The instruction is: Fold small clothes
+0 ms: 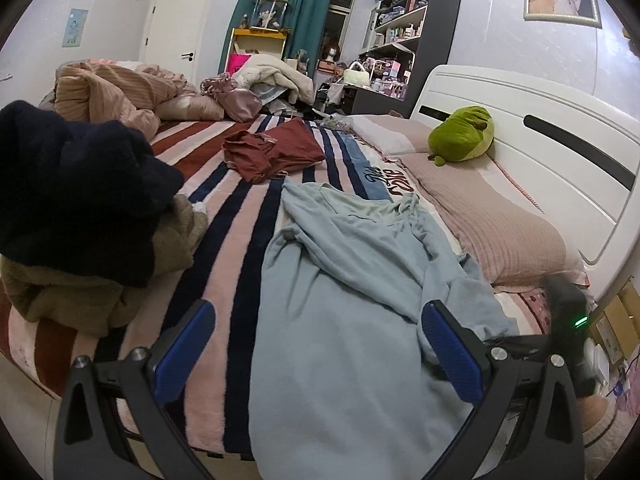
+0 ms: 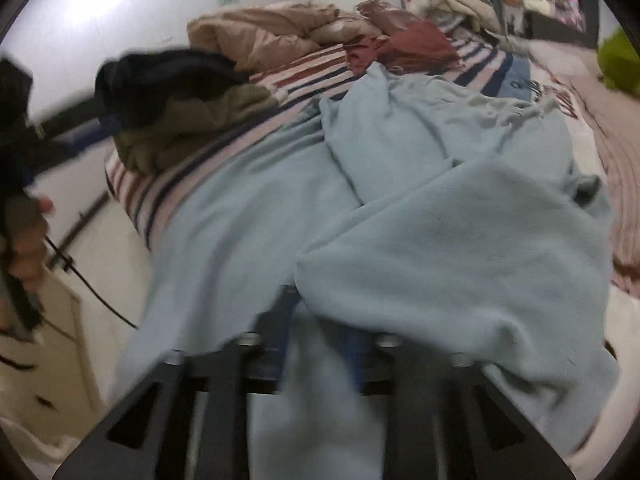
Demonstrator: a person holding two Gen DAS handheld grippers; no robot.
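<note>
A light blue garment (image 1: 340,320) lies spread on the striped bed cover (image 1: 236,248), partly hanging over the near edge. My left gripper (image 1: 320,344) is open above its near part, with blue pads (image 1: 184,352) on each side and nothing between them. In the right wrist view the same blue garment (image 2: 440,248) drapes over my right gripper (image 2: 320,340). Its fingertips are hidden under the cloth. The jaws look drawn together on a fold of it. The view is blurred.
A dark red garment (image 1: 272,152) lies farther up the bed. A pile of navy and olive clothes (image 1: 80,208) sits at the left. A green plush (image 1: 460,132) rests on pink pillows by the white headboard (image 1: 540,152). A rumpled duvet (image 1: 112,92) lies at the far end.
</note>
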